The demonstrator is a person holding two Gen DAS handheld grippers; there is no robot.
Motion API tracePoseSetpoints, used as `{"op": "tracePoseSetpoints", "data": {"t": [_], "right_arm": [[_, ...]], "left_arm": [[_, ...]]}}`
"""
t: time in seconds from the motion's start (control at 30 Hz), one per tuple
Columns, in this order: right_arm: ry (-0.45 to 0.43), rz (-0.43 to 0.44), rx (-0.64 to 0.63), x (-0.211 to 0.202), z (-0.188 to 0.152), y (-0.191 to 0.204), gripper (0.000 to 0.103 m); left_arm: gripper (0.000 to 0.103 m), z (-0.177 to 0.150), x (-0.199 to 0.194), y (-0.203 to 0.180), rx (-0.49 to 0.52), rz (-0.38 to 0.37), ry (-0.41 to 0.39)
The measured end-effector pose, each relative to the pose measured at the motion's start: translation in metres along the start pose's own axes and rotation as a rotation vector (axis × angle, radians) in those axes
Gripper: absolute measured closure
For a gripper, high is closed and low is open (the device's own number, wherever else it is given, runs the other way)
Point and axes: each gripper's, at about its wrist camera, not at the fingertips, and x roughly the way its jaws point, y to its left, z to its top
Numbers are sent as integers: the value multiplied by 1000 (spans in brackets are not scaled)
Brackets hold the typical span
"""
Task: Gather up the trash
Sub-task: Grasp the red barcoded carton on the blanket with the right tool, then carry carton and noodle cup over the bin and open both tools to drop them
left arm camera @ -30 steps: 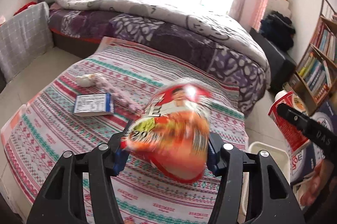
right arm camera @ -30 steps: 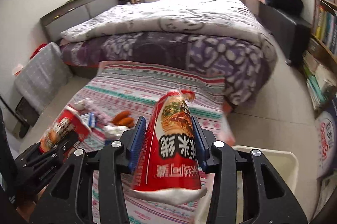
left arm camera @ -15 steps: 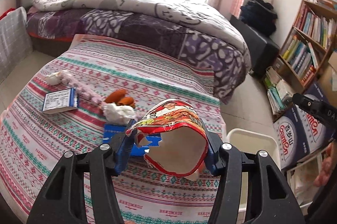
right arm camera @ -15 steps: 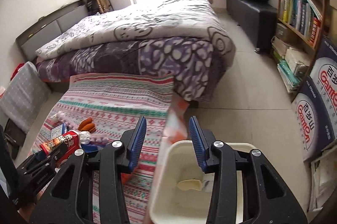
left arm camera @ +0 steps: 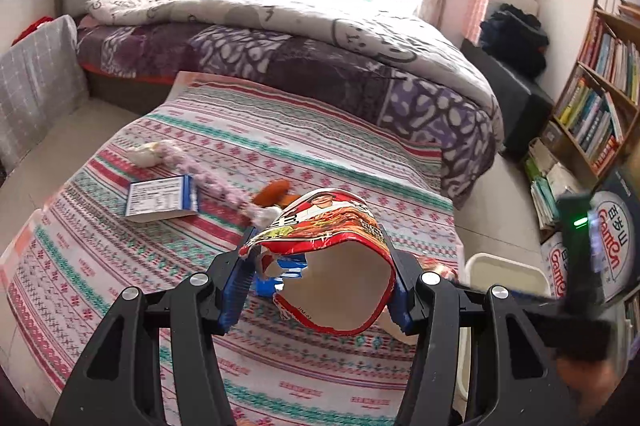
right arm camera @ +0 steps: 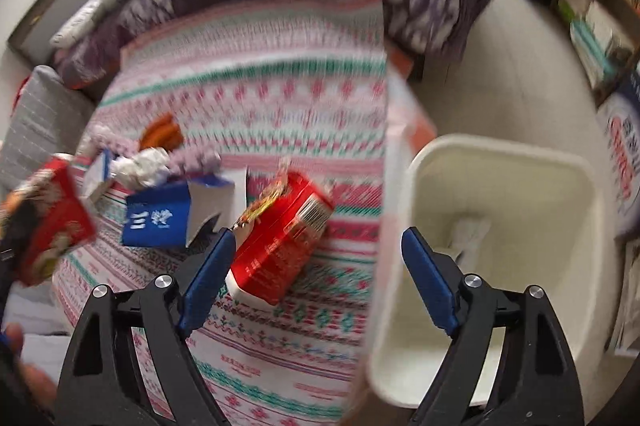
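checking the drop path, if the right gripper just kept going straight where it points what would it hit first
Probably the patterned cloth near its edge beside the white bin, not the bin. The right gripper has opening jaws with nothing between the pads; the red wrapper lies just left. Blur makes depth uncertain.

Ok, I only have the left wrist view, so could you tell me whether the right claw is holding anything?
Observer: No. The right claw has its jaws opening, and nothing is pinched. A red packet shows loose beside one pad, over the striped cloth.
Operator: Thank you. Is there anything in the bin yet?
Observer: Yes. A crumpled white scrap lies at the bottom of the white bin.
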Motion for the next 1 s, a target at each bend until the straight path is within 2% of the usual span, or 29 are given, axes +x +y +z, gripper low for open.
{"op": "tracePoseSetpoints", "data": {"t": [0.17, 0.27, 0.33, 0.4, 0.43, 0.6, 0.7, 0.87, 1.0], "right_arm": [[16, -32, -4, 24, -1, 22, 22], [72, -29, 25, 42, -1, 24, 25], [108, 7, 45, 50, -2, 22, 52], [88, 25, 45, 44, 1, 22, 65], [71, 34, 43, 40, 2, 22, 67], [-64, 77, 14, -2, 10, 20, 67], [-138, 70, -22, -27, 12, 18, 67], [-240, -7, -97, -61, 11, 8, 66], [-276, -76, -144, -80, 10, -14, 65]], "left_arm": [[47, 0, 0, 12, -18, 9, 6], [47, -2, 1, 16, -13, 19, 13], [47, -3, 3, 19, -14, 20, 23], [47, -4, 4, 22, -19, 22, 29], [47, -3, 4, 23, -24, 20, 31], [47, -1, -1, 21, -42, -2, 15], [47, -2, -4, 15, -32, -17, 7], [47, -2, -5, -1, -17, -56, 5], [47, -5, -4, -21, 5, -95, 7]]}}
